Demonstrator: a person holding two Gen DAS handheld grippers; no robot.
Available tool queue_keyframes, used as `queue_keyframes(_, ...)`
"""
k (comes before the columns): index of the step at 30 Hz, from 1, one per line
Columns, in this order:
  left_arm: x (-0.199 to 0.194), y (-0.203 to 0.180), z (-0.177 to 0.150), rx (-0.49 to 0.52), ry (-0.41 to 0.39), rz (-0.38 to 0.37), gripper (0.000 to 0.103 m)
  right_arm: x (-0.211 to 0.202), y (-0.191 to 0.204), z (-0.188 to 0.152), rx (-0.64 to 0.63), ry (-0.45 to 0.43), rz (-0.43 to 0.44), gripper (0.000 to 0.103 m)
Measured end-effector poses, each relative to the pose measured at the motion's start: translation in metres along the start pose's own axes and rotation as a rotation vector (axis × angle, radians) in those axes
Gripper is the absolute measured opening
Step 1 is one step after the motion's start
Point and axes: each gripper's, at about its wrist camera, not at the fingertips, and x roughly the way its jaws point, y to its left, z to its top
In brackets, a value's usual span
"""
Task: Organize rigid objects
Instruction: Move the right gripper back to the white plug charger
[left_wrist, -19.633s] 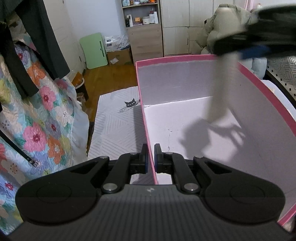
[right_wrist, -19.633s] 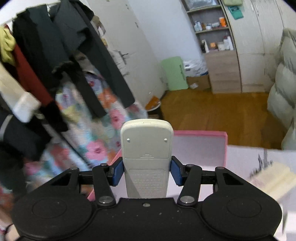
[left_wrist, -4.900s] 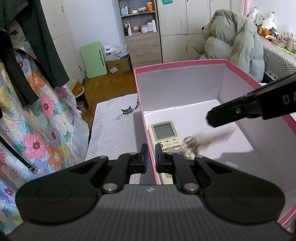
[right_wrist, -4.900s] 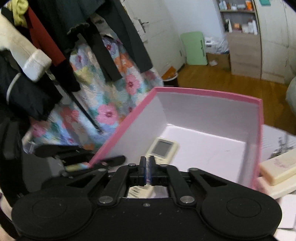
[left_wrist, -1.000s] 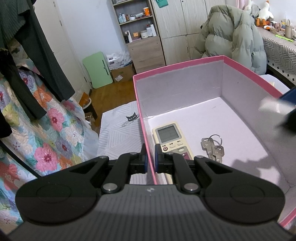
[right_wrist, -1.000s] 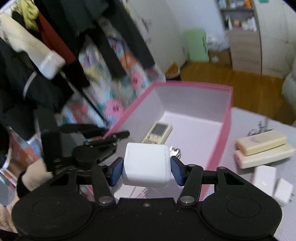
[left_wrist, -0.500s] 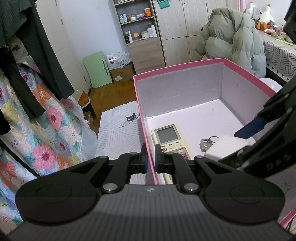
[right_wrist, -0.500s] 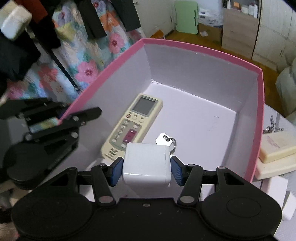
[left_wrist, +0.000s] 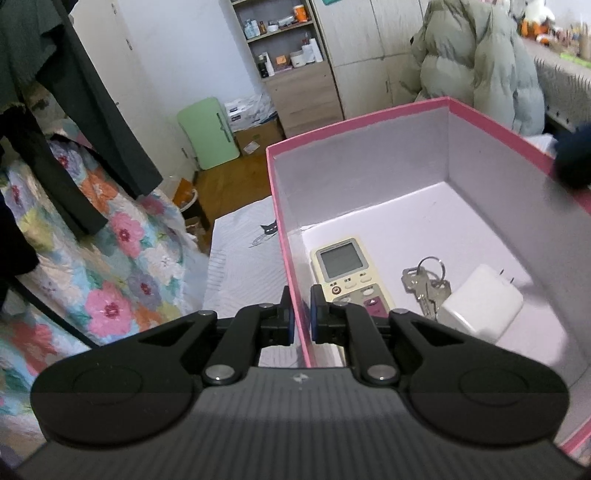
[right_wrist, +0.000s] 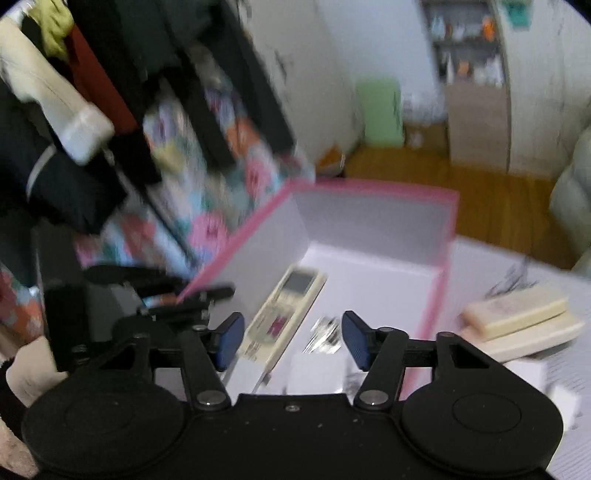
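- Clamping the pink box (left_wrist: 369, 120) wall, my left hand-held gripper (left_wrist: 299, 322) steadies it.
- Right hand-held gripper (right_wrist: 293, 338) hangs wide open, empty, above the charger (left_wrist: 480, 304) inside the box.
- Next I'd fetch the soap bars (right_wrist: 517, 314) beside the box.

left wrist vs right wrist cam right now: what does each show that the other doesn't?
Left wrist only: the charger's prongs, sharp detail of the keys, a puffy green coat, and the left gripper clamped on the pink box's wall.

Right wrist only: the open right gripper, empty, and two stacked soap-like bars outside the box. This view is blurred.

Both: the box, remote, white charger, shelf unit and green board.
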Motion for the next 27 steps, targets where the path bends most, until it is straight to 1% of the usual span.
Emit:
queue_keyframes(1, -0.001, -0.002, 0.001, 0.006, 0.005, 0.01, 0.009, -0.015, -0.007, -0.003, -0.002, -0.06, -0.042, 0.081)
queue_keyframes(2, -0.001, -0.003, 0.002, 0.01, 0.013, 0.016, 0.009, -0.024, -0.013, -0.005, -0.014, -0.089, -0.076, 0.083)
queue_keyframes(4, -0.002, -0.008, 0.005, 0.015, 0.03, 0.028, 0.009, -0.042, -0.026, -0.011, -0.038, -0.124, -0.143, 0.084)
queue_keyframes(8, -0.002, -0.014, 0.012, 0.012, 0.066, 0.062, 0.011, -0.064, -0.059, -0.027, -0.025, -0.138, -0.215, 0.084)
queue_keyframes(11, -0.001, -0.018, 0.015, 0.005, 0.087, 0.094, 0.012, -0.07, -0.08, -0.044, -0.006, -0.11, -0.245, 0.085)
queue_keyframes(14, 0.0, -0.022, 0.017, 0.0, 0.096, 0.124, 0.013, -0.068, -0.098, -0.059, -0.012, -0.061, -0.257, 0.085)
queue_keyframes(16, -0.001, -0.022, 0.018, -0.025, 0.102, 0.134, 0.013, -0.068, -0.108, -0.067, -0.01, -0.041, -0.25, 0.085)
queue_keyframes(21, -0.002, -0.025, 0.02, -0.074, 0.118, 0.172, 0.013, -0.073, -0.135, -0.079, 0.072, -0.02, -0.172, 0.084)
queue_keyframes(23, -0.002, -0.025, 0.021, -0.093, 0.123, 0.185, 0.013, -0.072, -0.14, -0.083, 0.084, -0.02, -0.15, 0.084)
queue_keyframes(25, -0.001, -0.024, 0.022, -0.113, 0.12, 0.191, 0.014, -0.068, -0.144, -0.089, 0.075, -0.009, -0.153, 0.084)
queue_keyframes(27, -0.001, -0.023, 0.021, -0.129, 0.111, 0.192, 0.014, -0.063, -0.146, -0.092, 0.052, 0.006, -0.176, 0.084)
